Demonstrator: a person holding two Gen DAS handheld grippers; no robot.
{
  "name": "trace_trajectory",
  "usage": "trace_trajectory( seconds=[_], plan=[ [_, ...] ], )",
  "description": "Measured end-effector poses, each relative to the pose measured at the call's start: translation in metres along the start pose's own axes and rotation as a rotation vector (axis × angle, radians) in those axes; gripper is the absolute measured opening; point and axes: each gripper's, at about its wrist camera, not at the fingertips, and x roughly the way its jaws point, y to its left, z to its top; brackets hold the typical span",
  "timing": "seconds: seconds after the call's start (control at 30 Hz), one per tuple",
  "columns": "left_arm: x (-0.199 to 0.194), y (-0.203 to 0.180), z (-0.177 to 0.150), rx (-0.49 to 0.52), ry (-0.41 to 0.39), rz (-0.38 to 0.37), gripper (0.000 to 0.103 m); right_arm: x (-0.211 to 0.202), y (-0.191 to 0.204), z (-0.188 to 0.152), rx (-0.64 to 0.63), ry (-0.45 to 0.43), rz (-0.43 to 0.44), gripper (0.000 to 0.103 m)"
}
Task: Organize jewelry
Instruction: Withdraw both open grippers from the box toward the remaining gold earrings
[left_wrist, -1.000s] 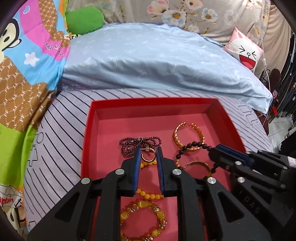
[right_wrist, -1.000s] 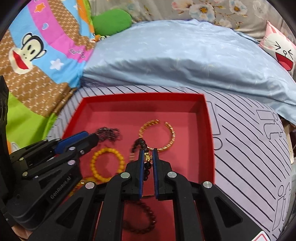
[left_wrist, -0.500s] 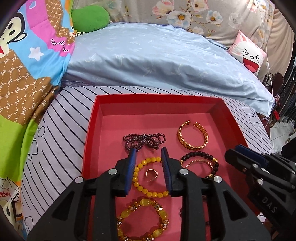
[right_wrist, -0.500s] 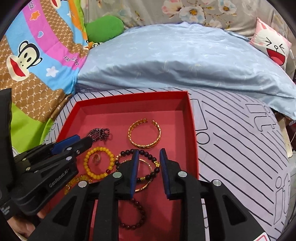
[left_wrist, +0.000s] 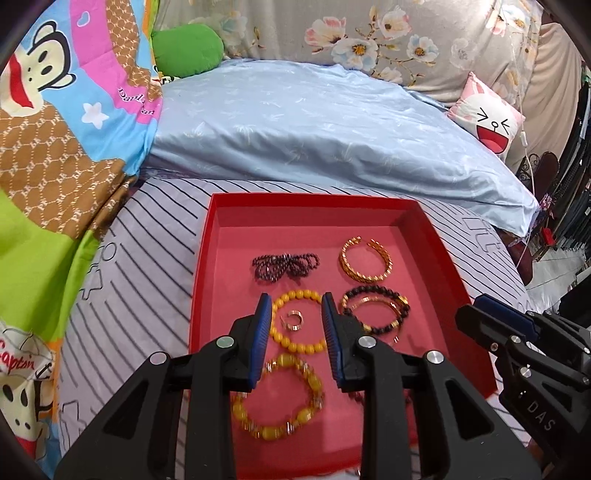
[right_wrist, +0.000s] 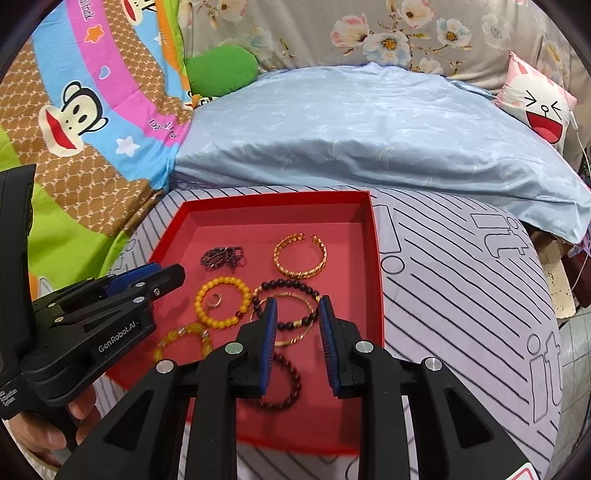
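Left wrist view: the left tool (left_wrist: 293, 321) hangs spread and empty above the red tray (left_wrist: 201, 266) on the bed, the small gold ring (left_wrist: 291, 319) lying straight ahead inside the yellow bead bracelet (left_wrist: 295, 295). The right tool (right_wrist: 298, 325), also spread and empty, sits over the dark bead bracelet (right_wrist: 284, 286), farther from the ring.

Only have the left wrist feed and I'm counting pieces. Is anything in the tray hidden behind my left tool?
Observer: Yes. A dark red bead bracelet lies near the front edge of the red tray.
Operator: Is the right tool holding anything?
Observer: No. The right tool is open and empty, with the black bead bracelet lying below it.
Operator: Anything else?
Observer: A bare hand grips the left tool by its handle.
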Motion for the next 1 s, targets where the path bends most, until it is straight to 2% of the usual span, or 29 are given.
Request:
trace_trajectory(
  seconds=[0.53, 0.7, 1.0],
  plan=[
    [-0.071, -0.012, -0.065, 0.019, -0.03, 0.0, 0.027, -0.059, 0.005, -0.077, -0.013, 0.009, -0.003, 0.024],
    [-0.084, -0.015, -0.103, 0.016, -0.001, -0.014, 0.032, -0.068, 0.001, -0.099, -0.008, 0.021, -0.013, 0.024],
    [-0.087, -0.019, -0.165, 0.016, 0.072, -0.027, 0.032, -0.076, 0.0, -0.146, -0.009, 0.061, -0.027, 0.024]
  ],
)
